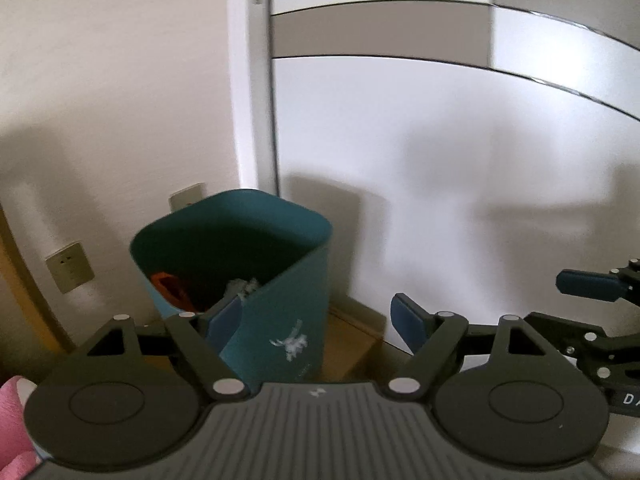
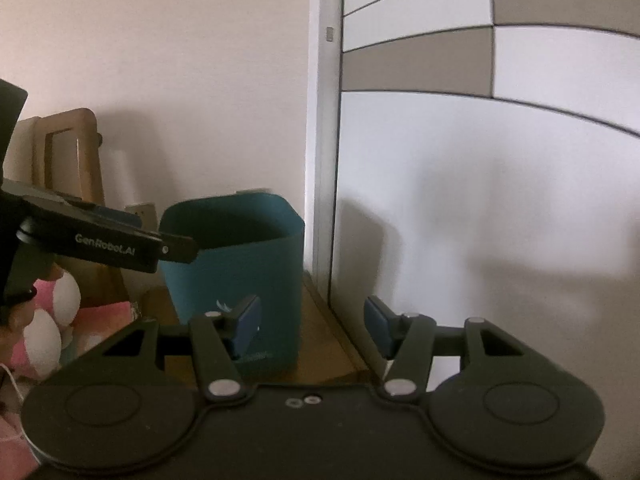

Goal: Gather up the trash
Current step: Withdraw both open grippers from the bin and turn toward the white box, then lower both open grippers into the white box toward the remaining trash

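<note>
Light: dim, soft indoor.
Shadows: broad, blurred gripper shapes on wardrobe door (image 1: 440, 168).
Focus: slightly soft, trash bin (image 1: 240, 264) smeared.
Edges: fisheye curvature, dark corners.

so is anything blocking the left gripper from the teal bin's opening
Nothing visible does. The left gripper is open and holds nothing, just in front of the teal bin. The bin's top is uncovered, with an orange item and white scraps inside.

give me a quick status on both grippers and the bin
Left gripper open, empty. Right gripper open, empty. Teal bin upright by the wall, orange scrap and white bits inside. Nothing in the way.
</note>
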A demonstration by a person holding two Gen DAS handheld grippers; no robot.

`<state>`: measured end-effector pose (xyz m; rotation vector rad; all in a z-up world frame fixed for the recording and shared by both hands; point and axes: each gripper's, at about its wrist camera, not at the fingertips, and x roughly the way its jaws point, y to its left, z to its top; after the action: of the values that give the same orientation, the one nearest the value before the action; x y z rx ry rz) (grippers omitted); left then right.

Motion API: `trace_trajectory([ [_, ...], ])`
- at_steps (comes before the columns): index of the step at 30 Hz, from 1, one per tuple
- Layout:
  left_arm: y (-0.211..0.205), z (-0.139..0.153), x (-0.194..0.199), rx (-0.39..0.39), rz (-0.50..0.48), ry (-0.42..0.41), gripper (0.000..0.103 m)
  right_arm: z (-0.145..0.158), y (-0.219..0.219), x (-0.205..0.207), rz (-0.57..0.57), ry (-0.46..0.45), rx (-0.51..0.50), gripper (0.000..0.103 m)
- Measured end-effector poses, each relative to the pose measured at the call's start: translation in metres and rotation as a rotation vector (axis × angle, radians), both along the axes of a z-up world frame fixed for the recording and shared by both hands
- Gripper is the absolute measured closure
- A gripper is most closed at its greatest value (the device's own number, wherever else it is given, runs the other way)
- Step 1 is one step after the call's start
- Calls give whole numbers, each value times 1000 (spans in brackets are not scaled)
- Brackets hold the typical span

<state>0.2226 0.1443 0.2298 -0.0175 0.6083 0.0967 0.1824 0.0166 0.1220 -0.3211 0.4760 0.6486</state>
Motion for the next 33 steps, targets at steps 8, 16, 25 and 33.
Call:
trace_trajectory([
  [8, -41, -53, -13, -2, -85, 45, 21, -52, -47, -9, -46, 66, -20, 46],
  [16, -68, -179, 4, 14, -151, 225, 10, -158, -97, 13, -177, 234, -49, 46],
  [25, -73, -350, 50, -35, -199, 443, 10, -313, -148, 57, -340, 451, -165, 46],
  [33, -89, -487, 80, 87, -322, 584, 10, -435, -171, 92, -383, 648, -243, 46],
])
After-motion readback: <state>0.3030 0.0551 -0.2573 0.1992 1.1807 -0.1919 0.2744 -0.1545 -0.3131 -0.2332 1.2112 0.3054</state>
